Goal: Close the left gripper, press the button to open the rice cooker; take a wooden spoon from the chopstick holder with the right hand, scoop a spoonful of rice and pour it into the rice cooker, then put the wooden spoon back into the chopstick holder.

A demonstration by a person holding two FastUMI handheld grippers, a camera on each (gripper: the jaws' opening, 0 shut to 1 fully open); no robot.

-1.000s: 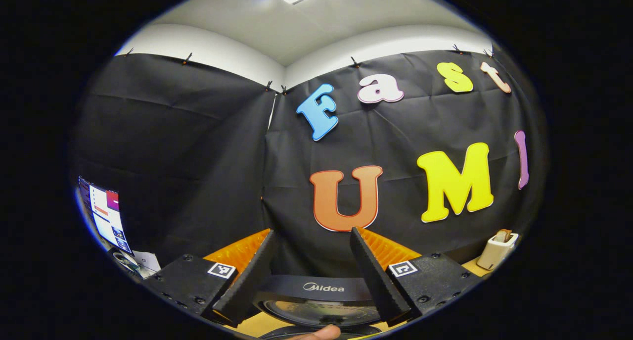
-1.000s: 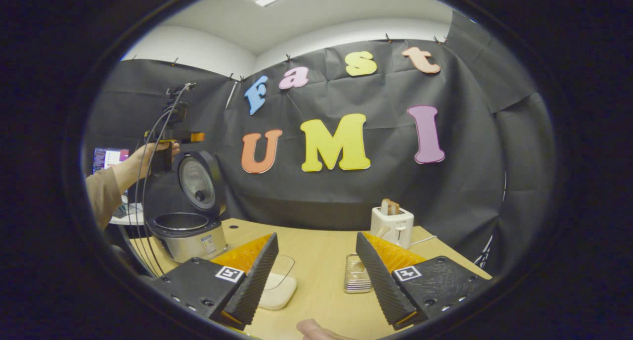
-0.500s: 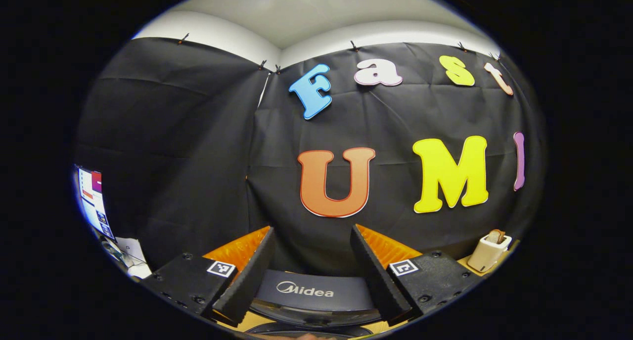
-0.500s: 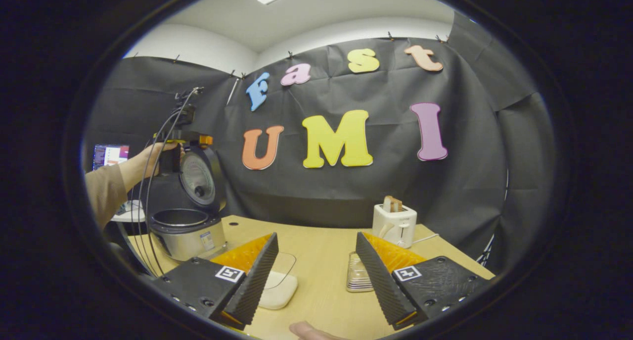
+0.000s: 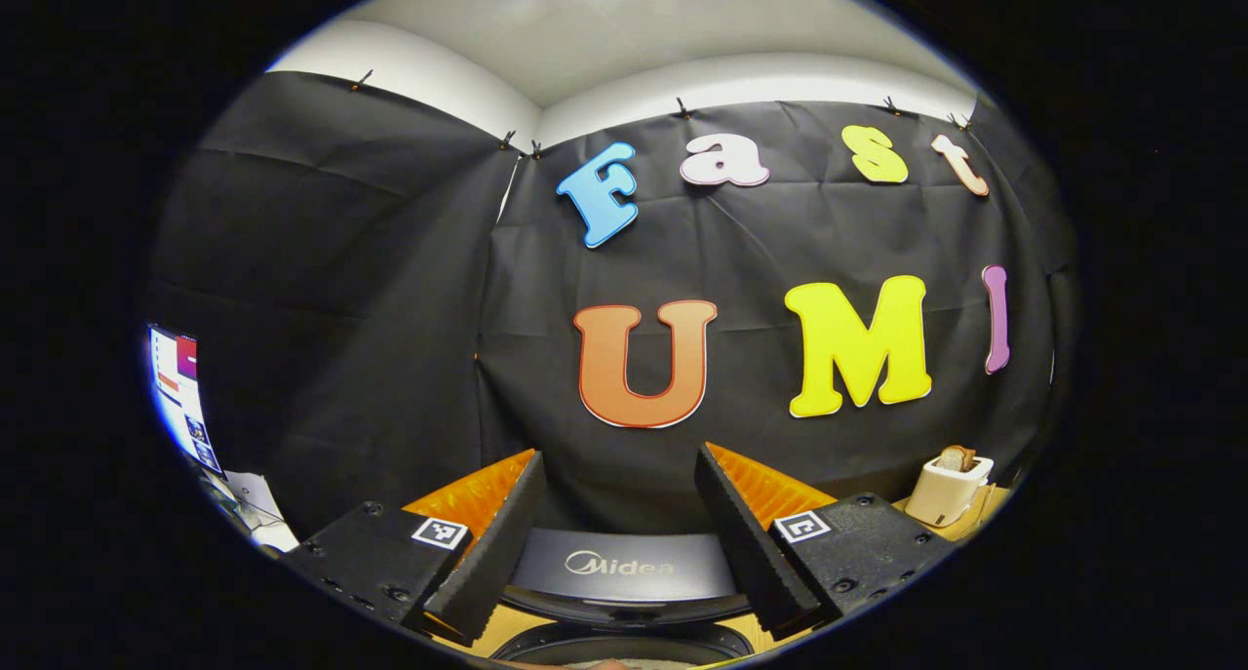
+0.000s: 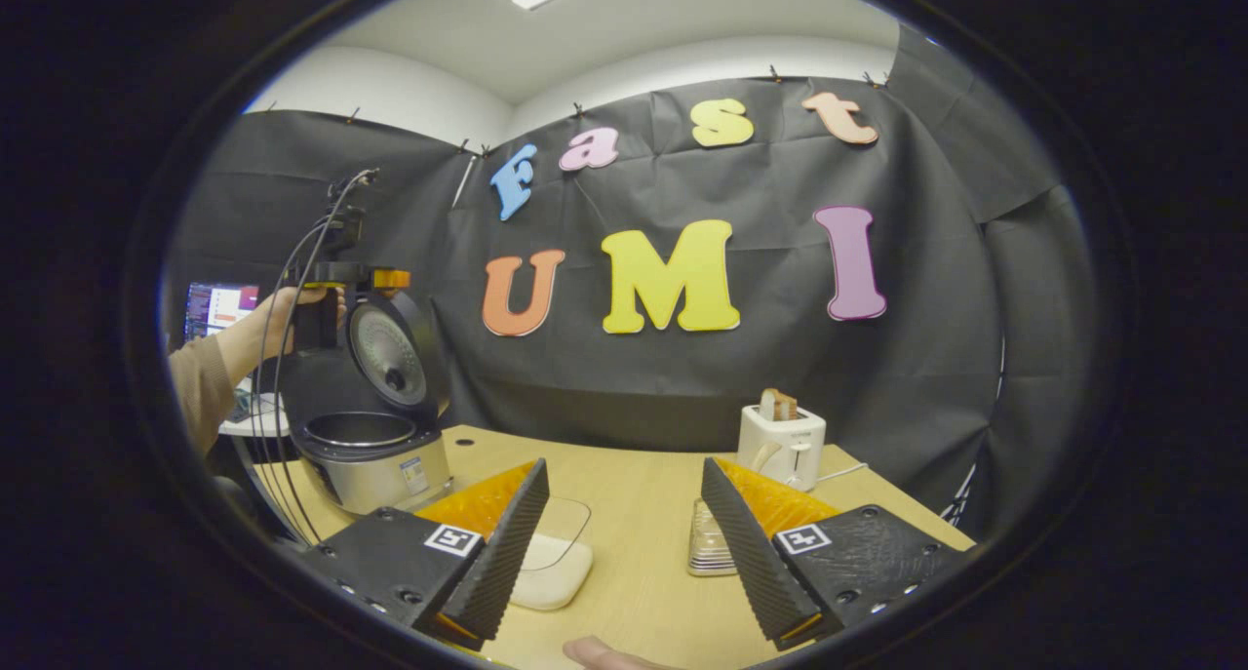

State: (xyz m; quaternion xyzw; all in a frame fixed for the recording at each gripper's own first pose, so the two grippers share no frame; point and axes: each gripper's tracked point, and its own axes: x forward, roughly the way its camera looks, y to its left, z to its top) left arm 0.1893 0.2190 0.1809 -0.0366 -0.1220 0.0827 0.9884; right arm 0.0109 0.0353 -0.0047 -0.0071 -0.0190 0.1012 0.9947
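- Spreading wide with nothing between them, the right gripper [image 6: 620, 538] fingers hover above the worktop [image 6: 643, 499]; the left gripper [image 5: 616, 529] is equally wide above the raised lid [image 5: 624, 565].
- Rice cooker [image 6: 370, 446] stands open at ten o'clock.
- Risks, as I judge: I cannot make out the chopstick holder, so a blind reach could clip the toaster [image 6: 780, 443] at one o'clock.

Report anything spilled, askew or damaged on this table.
Nothing stands out. The rice cooker stands with its lid raised, as the task needs; the toaster is upright, and the table shows no spill.
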